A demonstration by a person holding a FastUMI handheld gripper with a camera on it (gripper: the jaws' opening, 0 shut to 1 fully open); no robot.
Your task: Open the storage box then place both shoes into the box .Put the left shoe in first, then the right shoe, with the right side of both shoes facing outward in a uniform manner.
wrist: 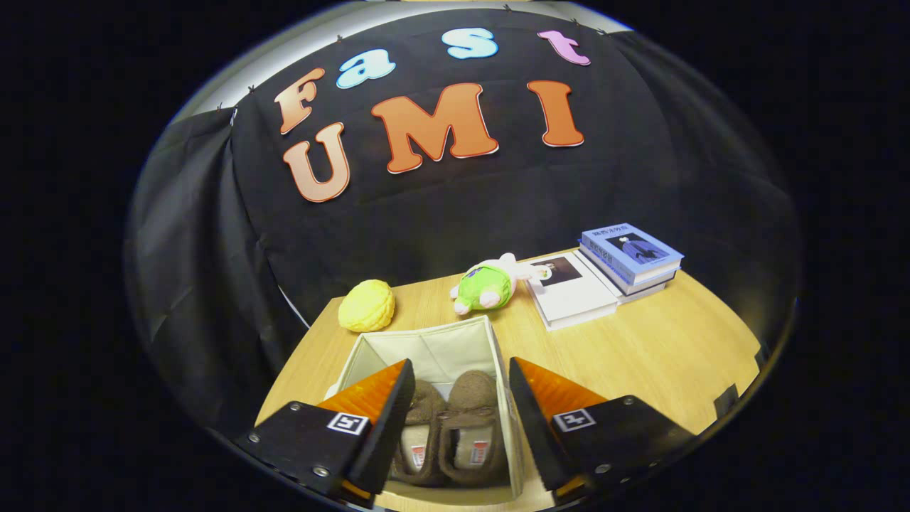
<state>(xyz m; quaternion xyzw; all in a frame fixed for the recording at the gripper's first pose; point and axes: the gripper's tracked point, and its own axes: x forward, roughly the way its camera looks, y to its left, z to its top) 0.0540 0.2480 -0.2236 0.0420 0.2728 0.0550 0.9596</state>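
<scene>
The gripper (461,405) hangs over the box (498,355) at the bottom centre of the frame, its two fingers spread wide apart and grasping nothing. The left finger (384,419) sits over the box's left wall, the right finger (530,427) over its right wall, and the opening shows in the gap between them.

The box is a pale fabric cube with its top open, standing on a wooden table (640,355). Both shoes lie inside it, side by side on the bottom, toes pointing away toward the far wall. They are brown, fuzzy slippers with light insoles. The left shoe (425,412) is partly hidden behind the left finger; the right shoe (475,405) is in plainer view beside it, the two touching or nearly so.

Beyond the box, toward the middle of the frame, a yellow plush (366,306) rests on the table near its left edge. To its right lies a green and pink toy (487,286). Further right, a white book (572,291) lies flat, and just beside it a stack of books (631,259) with a blue cover on top sits in the right centre of the frame.
</scene>
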